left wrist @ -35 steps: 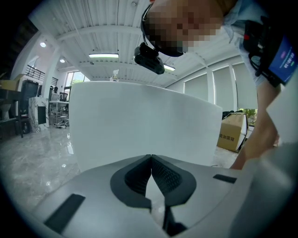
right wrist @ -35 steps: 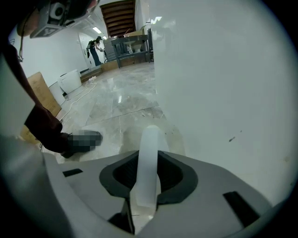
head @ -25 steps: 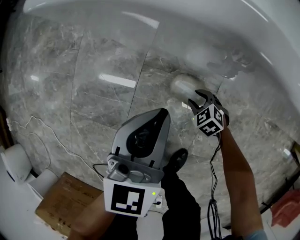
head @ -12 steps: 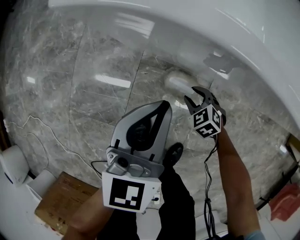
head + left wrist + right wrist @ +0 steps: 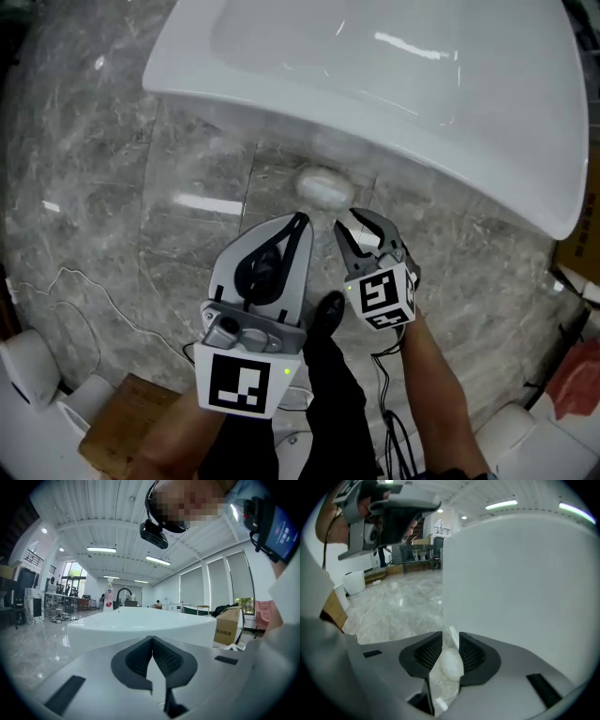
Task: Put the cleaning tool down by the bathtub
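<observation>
Hands sit low in my head view, side by side over the grey marble floor [image 5: 112,187], and both arms come up from the bottom edge of the picture. The left gripper [image 5: 299,219] points up the frame toward the big white bathtub [image 5: 375,84]. From its own camera I look almost level across the room, with the tub's rim straight ahead. Its tongs are pressed together at the tips and there is nothing in them.

The right gripper [image 5: 360,229] hangs just to the right of the left one, and the bare right forearm [image 5: 427,375] runs straight back behind its marker cube [image 5: 380,295]. This gripper tips steeply down, so its camera gives me floor on one side and the tub's smooth outer wall on the other. Its tongs stand at a middling gap and have just been closing, but they grip nothing. Through the gap I see the pale oval cleaning tool [image 5: 451,665] lying on the marble well below the pads, clear of both.

In the head view that tool lies flat on the floor just beside the foot of the bathtub, beyond both gripper tips and apart from them. A brown cardboard box [image 5: 117,422] sits at the lower left, well away from the tub
</observation>
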`<act>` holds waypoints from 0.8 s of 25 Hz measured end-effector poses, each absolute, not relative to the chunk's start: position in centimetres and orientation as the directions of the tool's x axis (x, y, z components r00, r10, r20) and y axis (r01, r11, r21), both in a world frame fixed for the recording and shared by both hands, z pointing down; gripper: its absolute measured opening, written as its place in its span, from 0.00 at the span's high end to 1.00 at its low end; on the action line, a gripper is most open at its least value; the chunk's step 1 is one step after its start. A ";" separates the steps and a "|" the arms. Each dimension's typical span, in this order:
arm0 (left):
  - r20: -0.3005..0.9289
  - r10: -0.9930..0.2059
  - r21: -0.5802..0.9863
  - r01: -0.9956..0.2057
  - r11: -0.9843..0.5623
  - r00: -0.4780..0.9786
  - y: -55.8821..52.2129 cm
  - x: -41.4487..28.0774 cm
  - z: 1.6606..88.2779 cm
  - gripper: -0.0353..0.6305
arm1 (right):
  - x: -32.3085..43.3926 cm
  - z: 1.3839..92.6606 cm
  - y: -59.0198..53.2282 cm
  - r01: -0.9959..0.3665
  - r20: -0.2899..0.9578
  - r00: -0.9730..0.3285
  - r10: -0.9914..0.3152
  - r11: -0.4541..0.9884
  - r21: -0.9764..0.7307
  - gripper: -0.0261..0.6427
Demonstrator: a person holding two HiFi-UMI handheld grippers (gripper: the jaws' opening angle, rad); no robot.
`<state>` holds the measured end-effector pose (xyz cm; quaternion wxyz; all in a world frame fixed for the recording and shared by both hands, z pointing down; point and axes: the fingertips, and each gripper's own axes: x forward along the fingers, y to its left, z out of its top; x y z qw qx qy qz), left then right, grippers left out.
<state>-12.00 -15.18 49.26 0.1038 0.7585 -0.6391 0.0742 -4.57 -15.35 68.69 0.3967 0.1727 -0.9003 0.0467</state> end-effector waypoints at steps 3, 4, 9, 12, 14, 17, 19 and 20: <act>0.232 -0.958 0.065 -0.985 -0.159 0.170 -15.3 -11.3 44.7 0.92 | -4.3 60.6 -15.3 -0.439 0.666 -0.652 -0.363 0.897 0.059 0.84; 0.226 -0.959 0.067 -0.985 -0.158 0.169 -15.4 -11.1 43.0 0.92 | -4.0 57.8 -15.5 -0.469 0.642 -0.655 -0.400 0.881 0.070 0.86; 0.157 -0.974 0.030 -0.986 -0.163 0.166 -16.1 -10.7 33.5 0.92 | -3.2 42.6 -16.5 -0.597 0.456 -0.691 -0.561 0.798 0.078 0.94; 0.109 -0.984 0.011 -0.990 -0.143 0.143 -16.8 -10.8 29.7 0.92 | -2.9 36.0 -17.0 -0.666 0.362 -0.680 -0.637 0.743 0.056 0.94; 0.104 -0.987 0.010 -0.992 -0.126 0.126 -16.9 -10.4 28.8 0.92 | -2.4 34.0 -17.2 -0.694 0.310 -0.673 -0.671 0.718 0.049 0.94; 0.116 -0.985 0.003 -0.991 -0.131 0.130 -17.0 -9.2 28.8 0.92 | -1.4 33.1 -17.6 -0.725 0.278 -0.654 -0.703 0.688 0.033 0.94; 0.121 -0.983 0.002 -0.990 -0.139 0.138 -16.9 -8.5 28.9 0.92 | -0.9 32.8 -18.0 -0.743 0.263 -0.643 -0.720 0.669 0.017 0.94; 0.123 -0.983 0.002 -0.990 -0.140 0.139 -16.9 -8.3 29.0 0.92 | -0.7 32.8 -18.0 -0.748 0.262 -0.639 -0.723 0.664 0.007 0.94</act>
